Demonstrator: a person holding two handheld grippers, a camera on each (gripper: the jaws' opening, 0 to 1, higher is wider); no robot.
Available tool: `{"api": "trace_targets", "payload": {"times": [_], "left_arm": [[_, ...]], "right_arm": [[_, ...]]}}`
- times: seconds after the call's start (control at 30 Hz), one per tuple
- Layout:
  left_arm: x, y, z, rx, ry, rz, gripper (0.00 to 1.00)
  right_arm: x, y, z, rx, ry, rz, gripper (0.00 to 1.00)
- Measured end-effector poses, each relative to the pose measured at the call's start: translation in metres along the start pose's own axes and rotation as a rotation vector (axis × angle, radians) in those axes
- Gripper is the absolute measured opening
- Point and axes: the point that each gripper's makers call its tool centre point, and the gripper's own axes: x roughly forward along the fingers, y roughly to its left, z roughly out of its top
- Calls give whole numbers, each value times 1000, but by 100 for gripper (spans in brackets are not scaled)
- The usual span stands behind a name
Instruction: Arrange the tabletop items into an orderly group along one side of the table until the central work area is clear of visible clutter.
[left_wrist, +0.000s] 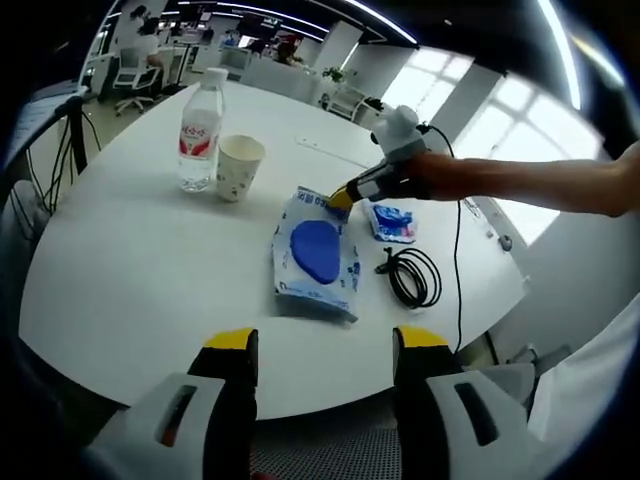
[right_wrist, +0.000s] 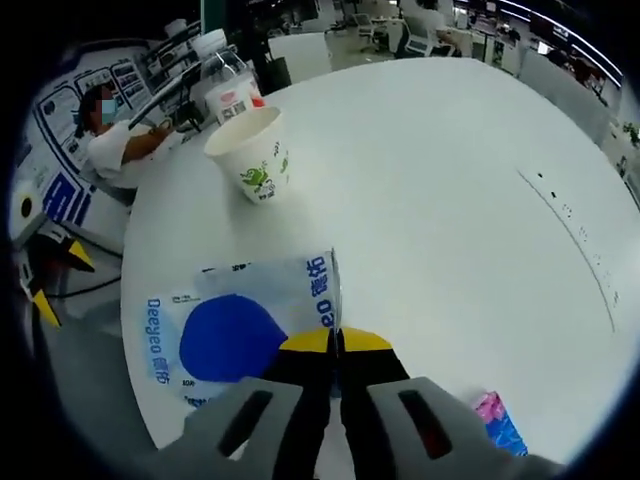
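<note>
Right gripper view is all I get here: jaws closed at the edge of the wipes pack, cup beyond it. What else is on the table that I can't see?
Observer: A coiled black cable lies on the table beside the wipes pack, on the side away from the cup.
Operator: Is the bottle upright?
Observer: Yes, the bottle stands upright with its cap on, right beside the cup.
Operator: Where is the left gripper?
Observer: The left gripper is open, back at the table's near edge, touching nothing.
Operator: And that small blue packet?
Observer: The small packet lies flat just past your right gripper, between the wipes pack and the table's far edge.
</note>
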Motion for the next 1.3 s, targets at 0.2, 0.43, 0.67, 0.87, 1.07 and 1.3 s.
{"api": "trace_targets", "payload": {"times": [0.2,0.43,0.67,0.87,1.07,1.3], "left_arm": [[1,-2,0,1,1,-11,54],[2,-3,0,-1,2,-24,54],[4,7,-3,-65,-12,-22,53],[6,9,0,-70,-19,-21,54],[10,8,1,-65,-15,-31,53],[18,9,-3,-52,6,-43,54]], "right_arm": [[-16,18,-5,26,-11,-7,0],[-28,23,-11,61,-25,-16,0],[-37,15,-9,153,-59,-26,0],[-51,17,-17,313,-119,-29,0],[-65,29,-36,382,-135,-43,0],[-78,37,-57,428,-167,-70,0]]}}
